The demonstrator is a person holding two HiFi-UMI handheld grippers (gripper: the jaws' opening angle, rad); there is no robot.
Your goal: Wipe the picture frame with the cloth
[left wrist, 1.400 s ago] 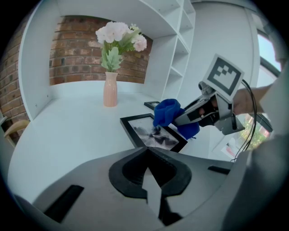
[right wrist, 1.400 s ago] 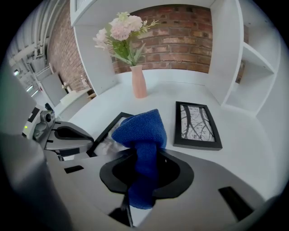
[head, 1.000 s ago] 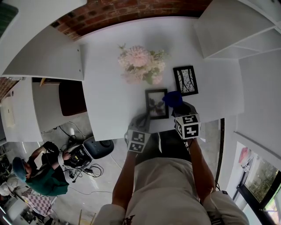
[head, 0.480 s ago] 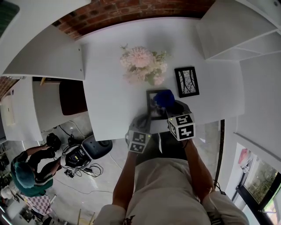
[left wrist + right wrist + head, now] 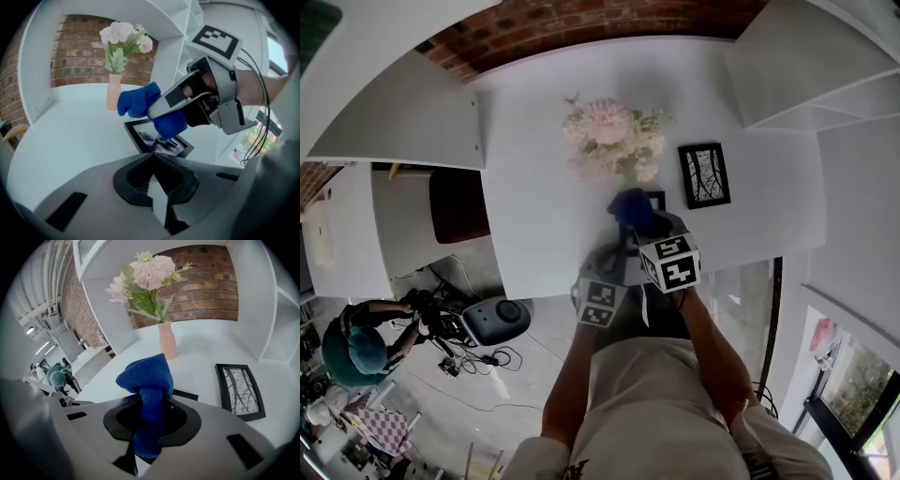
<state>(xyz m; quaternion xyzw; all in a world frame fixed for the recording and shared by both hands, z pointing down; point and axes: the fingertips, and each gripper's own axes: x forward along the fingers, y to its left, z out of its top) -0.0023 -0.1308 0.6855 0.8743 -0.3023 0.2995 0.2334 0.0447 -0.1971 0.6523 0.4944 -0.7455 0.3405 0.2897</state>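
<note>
A small black picture frame lies on the white table near its front edge. My left gripper sits at the frame's near corner, and that corner runs into its jaws, which look shut on it. My right gripper is shut on a bunched blue cloth held over the frame's upper left part. In the right gripper view the cloth rises out of the jaws and hides most of the frame. The left gripper view has the cloth touching the frame's glass.
A second black frame with a branch print lies to the right. A pink vase of flowers stands just behind the cloth. White shelves flank the table, with a brick wall behind. A person crouches on the floor below left.
My right gripper has carried the cloth leftward across the frame, from its right edge to its upper left. The left gripper has stayed at the frame's near corner.
</note>
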